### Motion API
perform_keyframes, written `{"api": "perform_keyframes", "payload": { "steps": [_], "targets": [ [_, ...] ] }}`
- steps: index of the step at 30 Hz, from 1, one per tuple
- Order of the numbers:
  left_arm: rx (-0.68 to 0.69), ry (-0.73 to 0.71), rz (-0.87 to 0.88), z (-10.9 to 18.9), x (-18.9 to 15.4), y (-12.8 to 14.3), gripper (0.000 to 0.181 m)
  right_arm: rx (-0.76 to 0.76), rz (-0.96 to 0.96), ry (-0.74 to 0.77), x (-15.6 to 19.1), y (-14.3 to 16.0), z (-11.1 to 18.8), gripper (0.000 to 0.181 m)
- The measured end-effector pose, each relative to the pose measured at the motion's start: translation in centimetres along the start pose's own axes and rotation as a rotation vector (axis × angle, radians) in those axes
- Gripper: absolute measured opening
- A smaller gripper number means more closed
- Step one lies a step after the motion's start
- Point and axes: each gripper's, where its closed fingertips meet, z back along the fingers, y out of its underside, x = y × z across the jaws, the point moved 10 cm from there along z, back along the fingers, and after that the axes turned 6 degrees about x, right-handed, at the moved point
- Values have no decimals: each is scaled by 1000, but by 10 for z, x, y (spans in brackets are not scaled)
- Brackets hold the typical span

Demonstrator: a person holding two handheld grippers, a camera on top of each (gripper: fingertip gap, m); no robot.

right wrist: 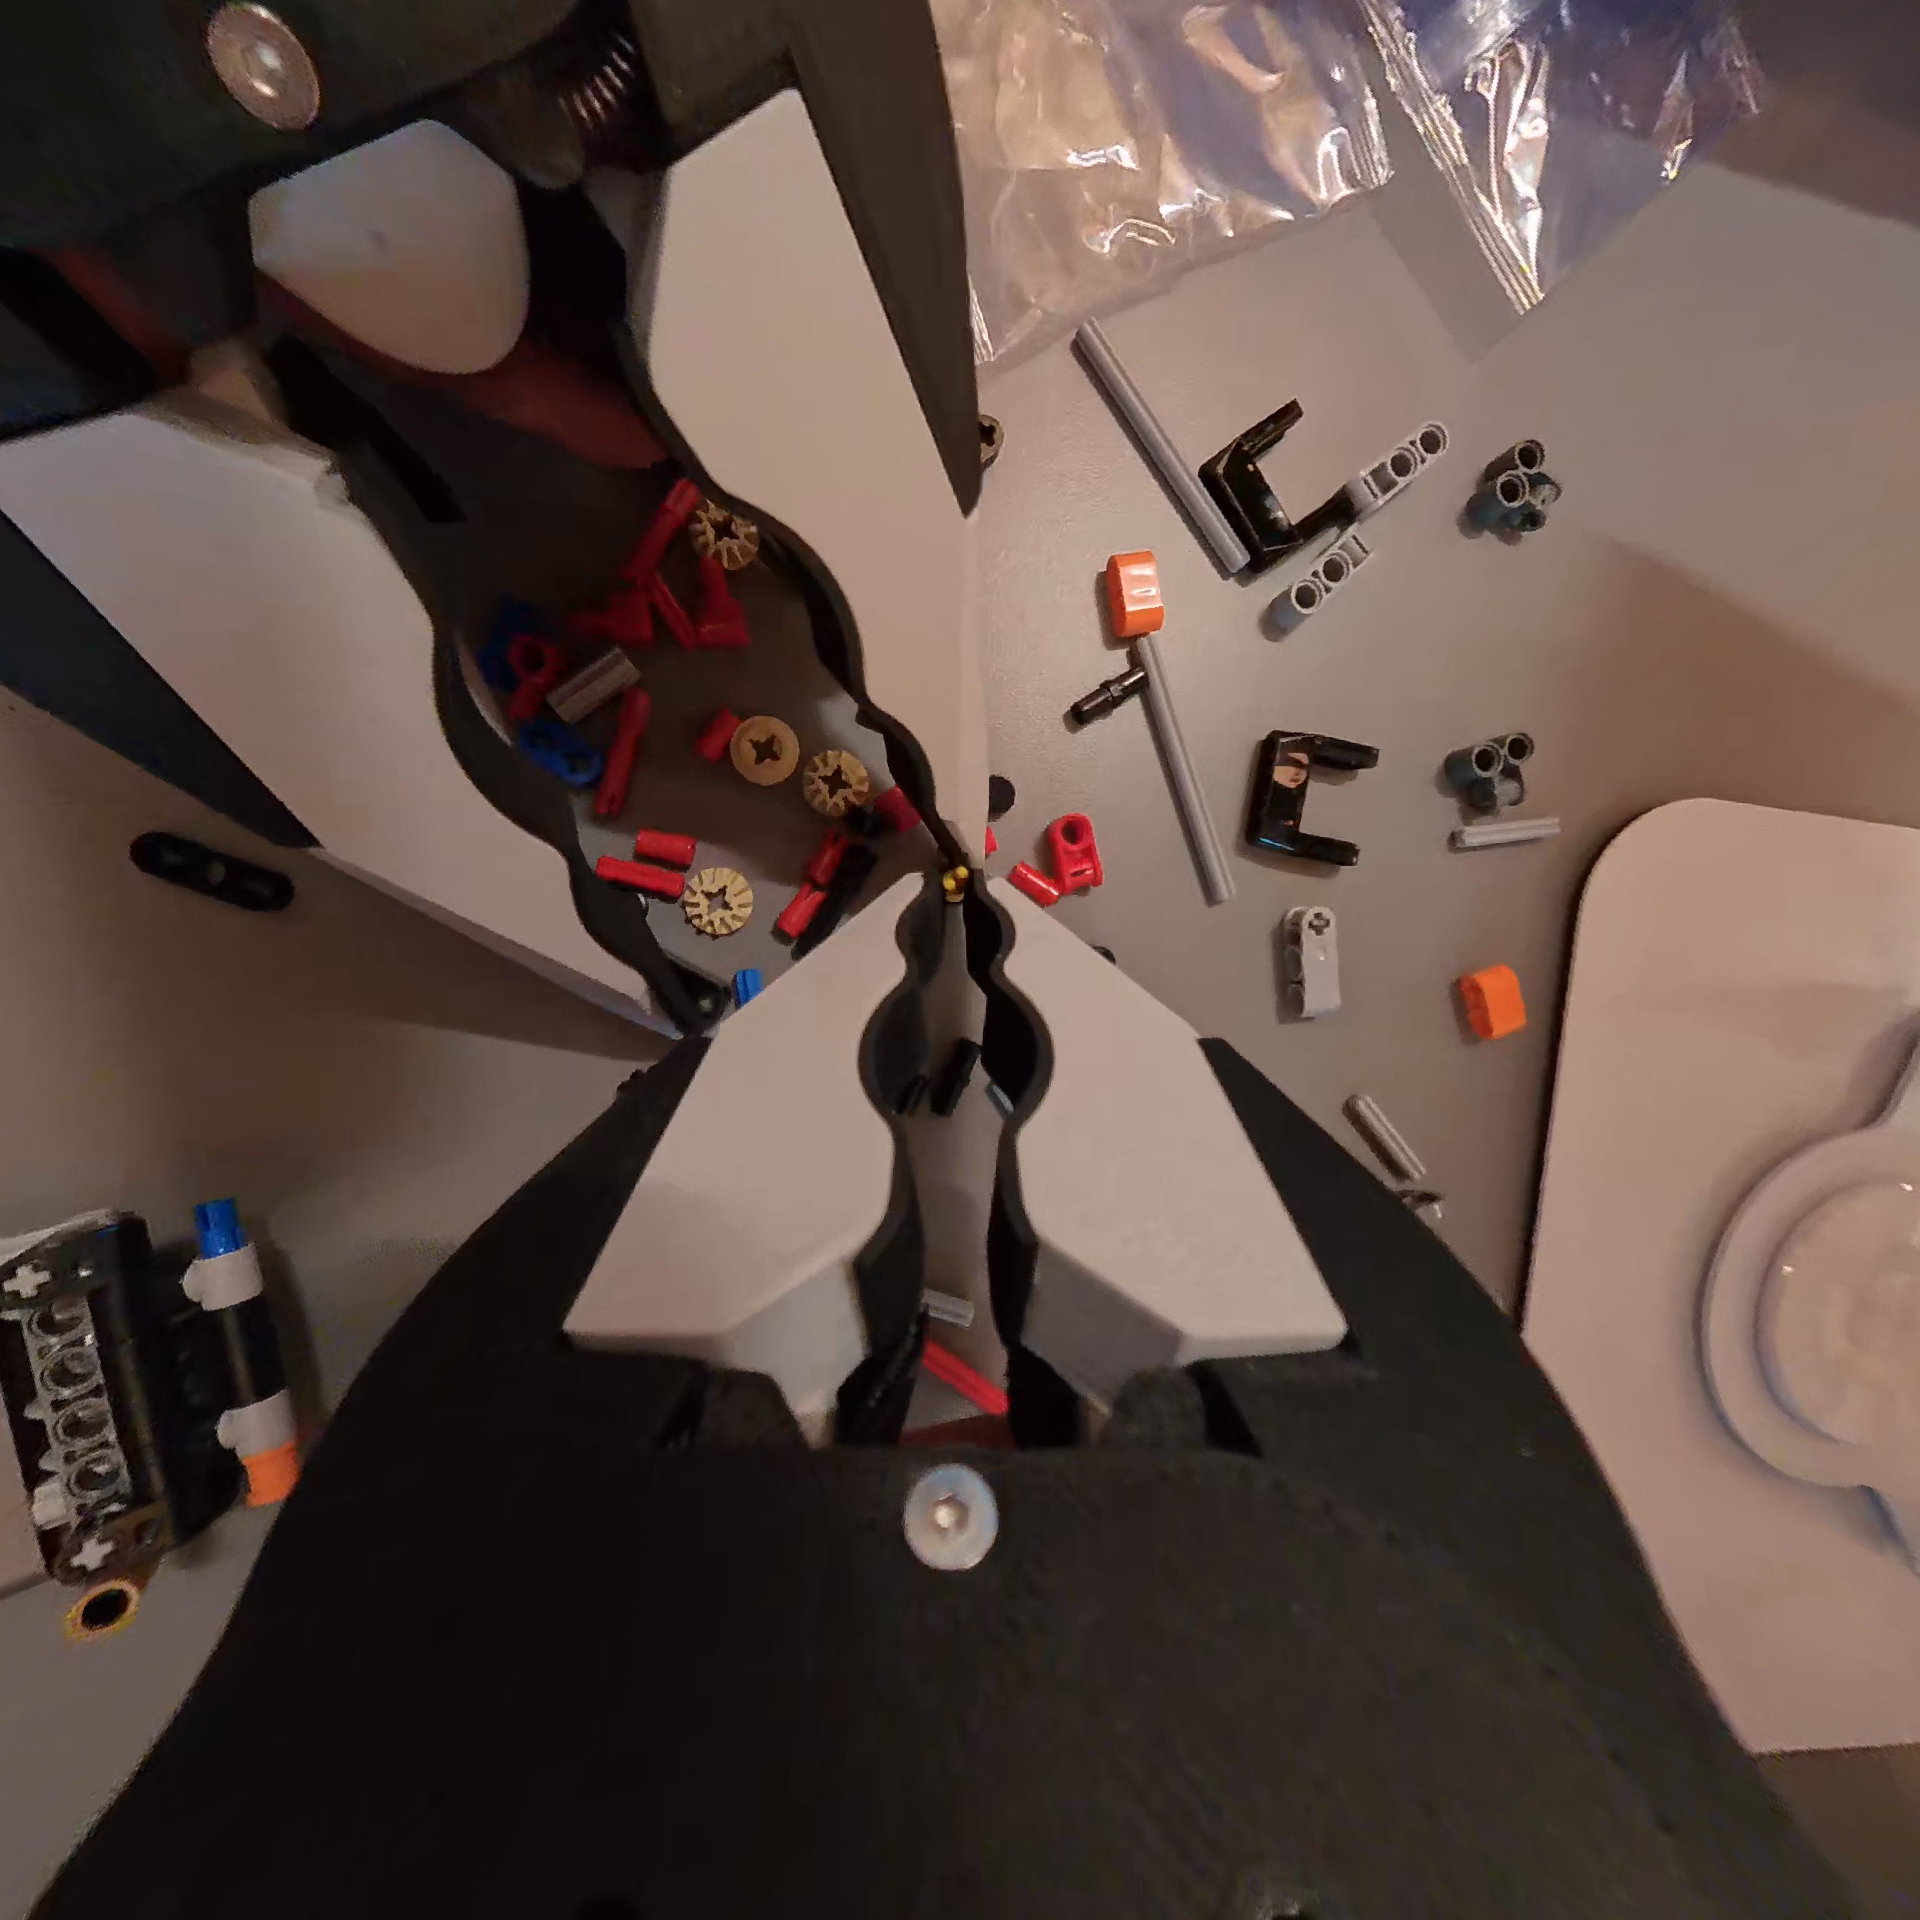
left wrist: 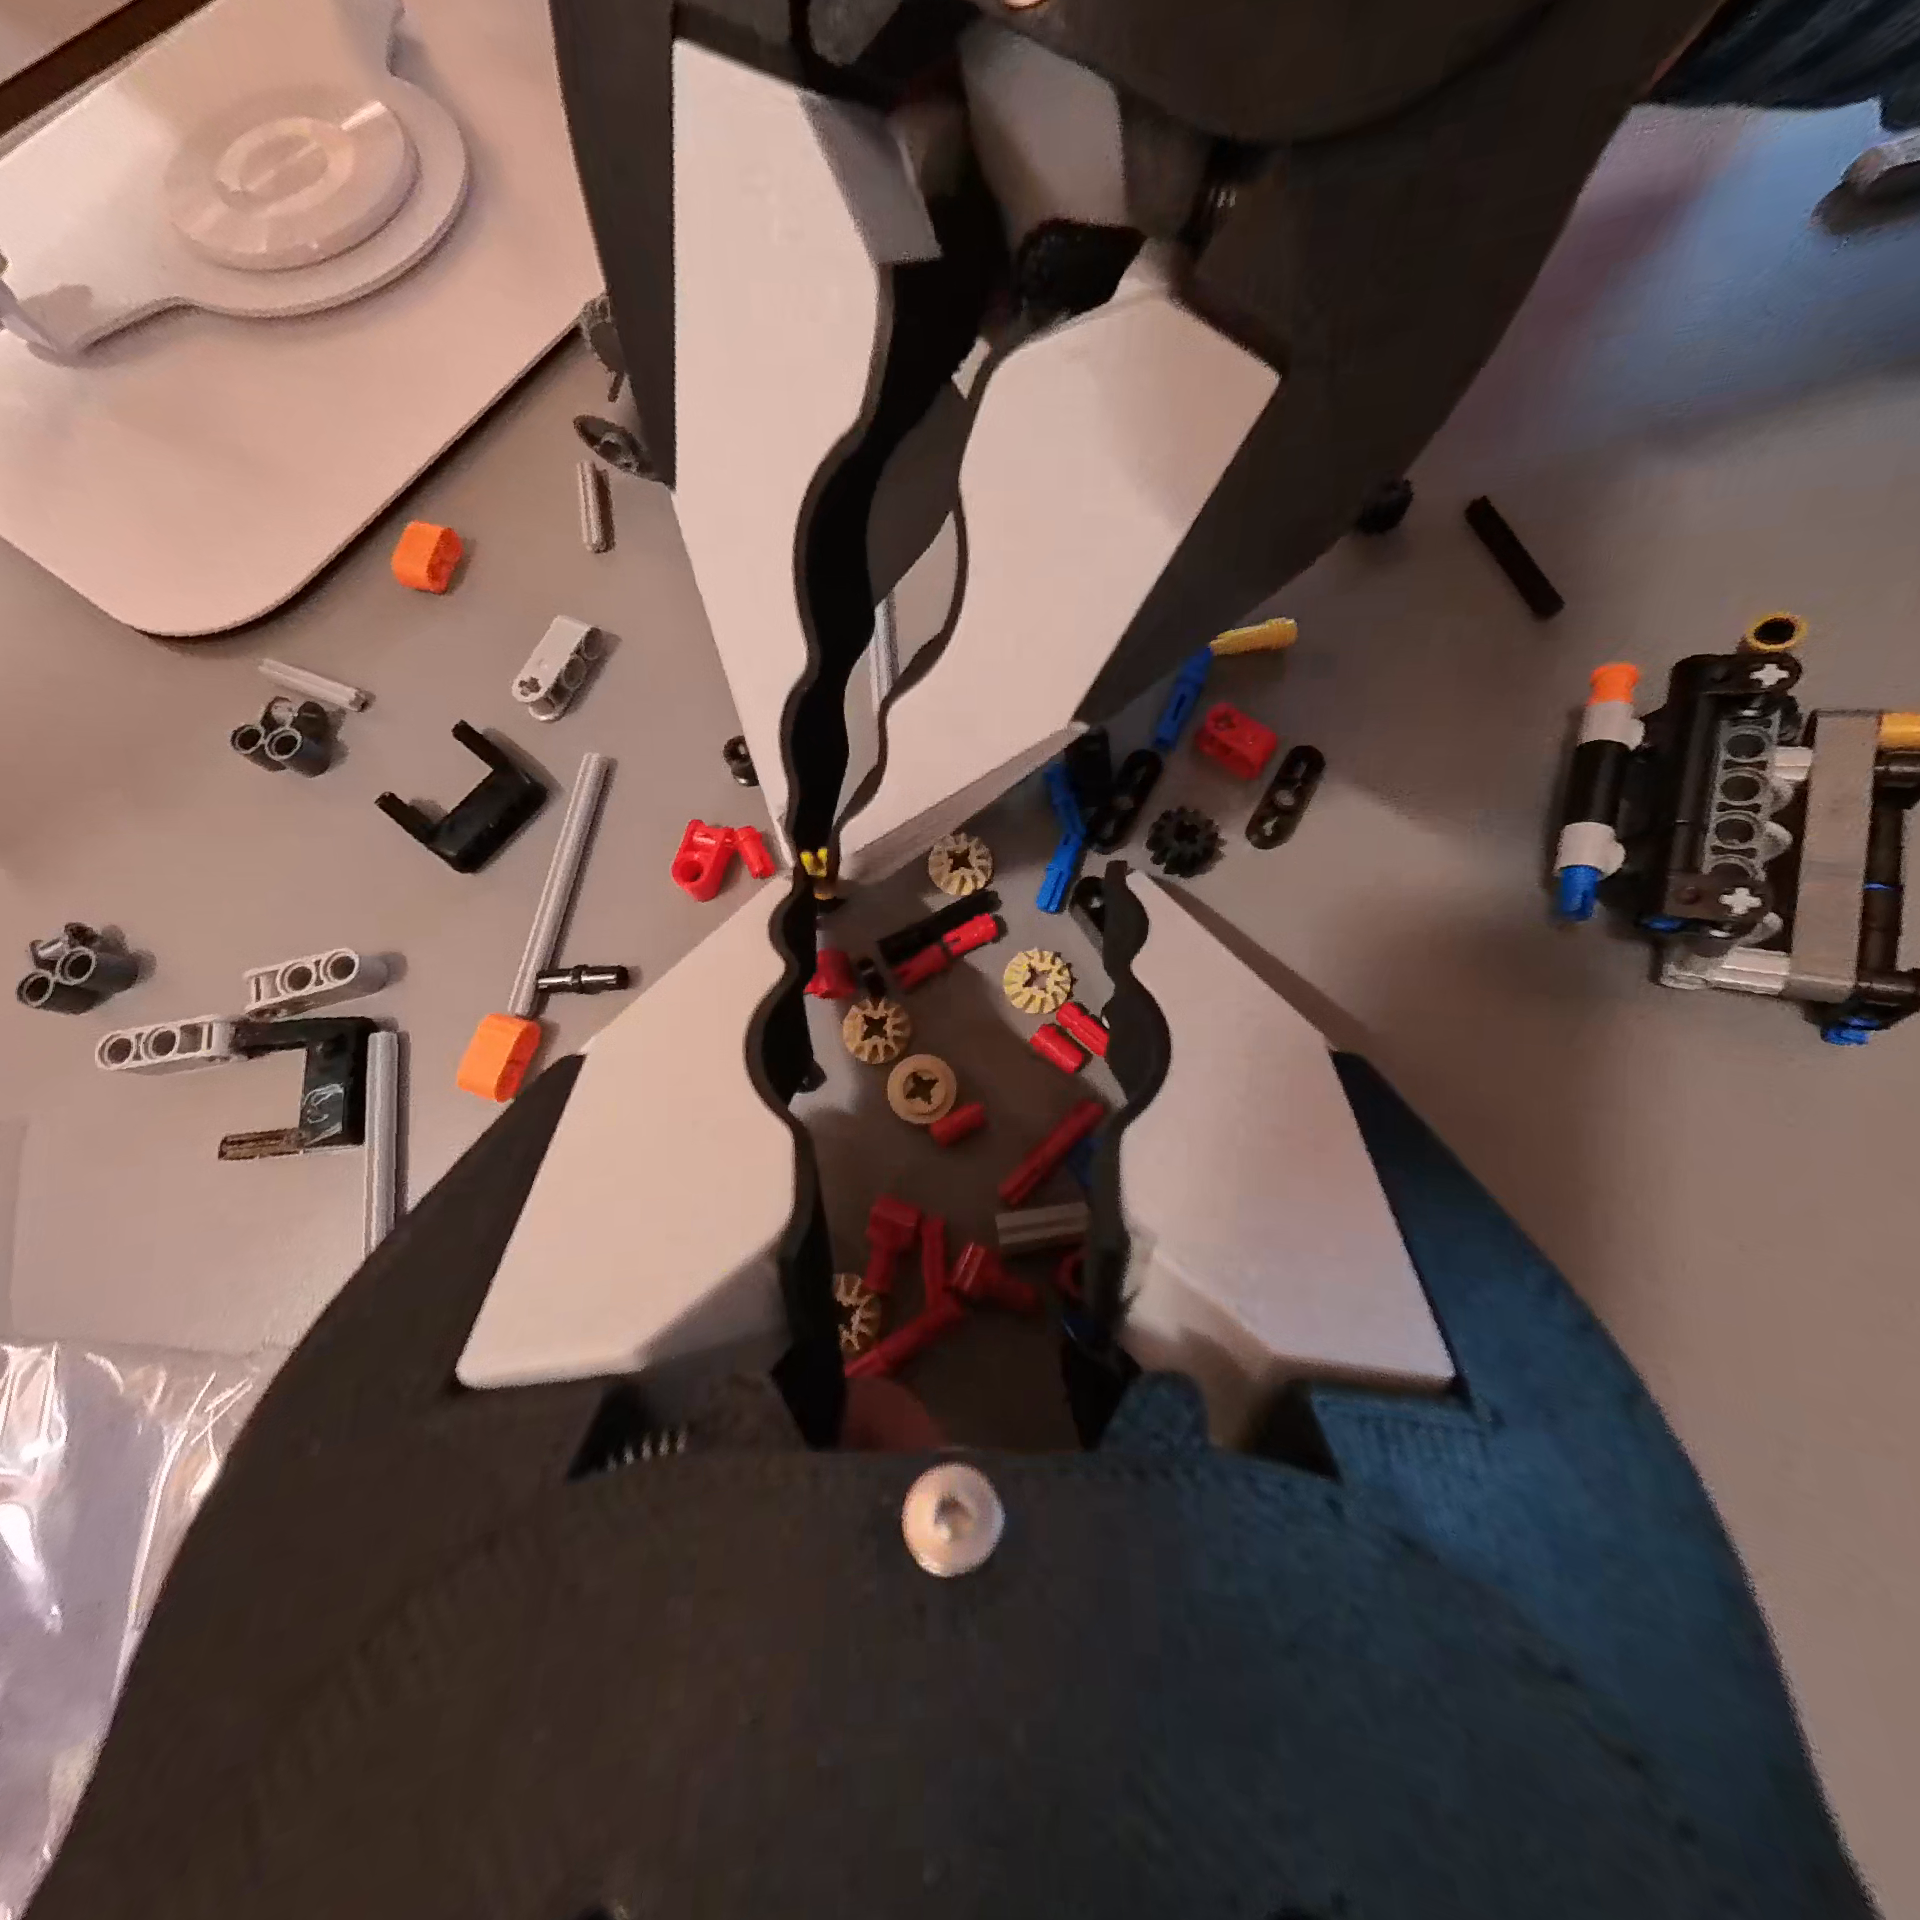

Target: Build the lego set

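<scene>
Trouble may come from how tiny the yellow piece (left wrist: 819, 860) is. The right gripper (right wrist: 956, 883) has its fingers pinched almost together and holds the piece only at the very tips. The left gripper (left wrist: 956, 888) is spread wide and holds nothing. One of its fingertips sits right against the tips of the right gripper, next to the piece.

A small bump from that fingertip could knock the piece loose. It would then fall into the heap of red pins (left wrist: 1049, 1148) and tan gears (left wrist: 1037, 979) that lies on the table between the left gripper's wide fingers, and it would be hard to find there. If the left gripper closes a bit off to one side, it could grab air or push the piece crooked.

The half-built model (left wrist: 1745, 831) lies on the table well off to the right of the left gripper, and nothing touches it.

The yellow piece is too small to tell what kind it is, and most of it hides between the fingers. A dark bit seems stuck to it, but I cannot be sure. Some pins under the grippers are covered. The model is cut off at the edge in both views.
</scene>
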Motion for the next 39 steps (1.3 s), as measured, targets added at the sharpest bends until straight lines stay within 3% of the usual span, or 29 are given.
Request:
{"api": "perform_keyframes", "payload": {
  "steps": [15,21,27,33,39],
  "targets": [
    [20,3,11,-2,1,0,54,33,-18,-18,-2,-3,-1,1],
    [-84,-27,30,12,-1,0,53,-232,-209,-104,-6,11,15,2],
    [-195,-234,-60,30,-7,-4,40,-531,-377,-312,-7,19,34,2],
    [-250,-396,-144,44,-16,-7,23,-670,-415,-403,0,14,46,2],
    [-306,-474,-189,55,-24,-11,6,-713,-418,-425,5,10,52,3]
  ]
}}
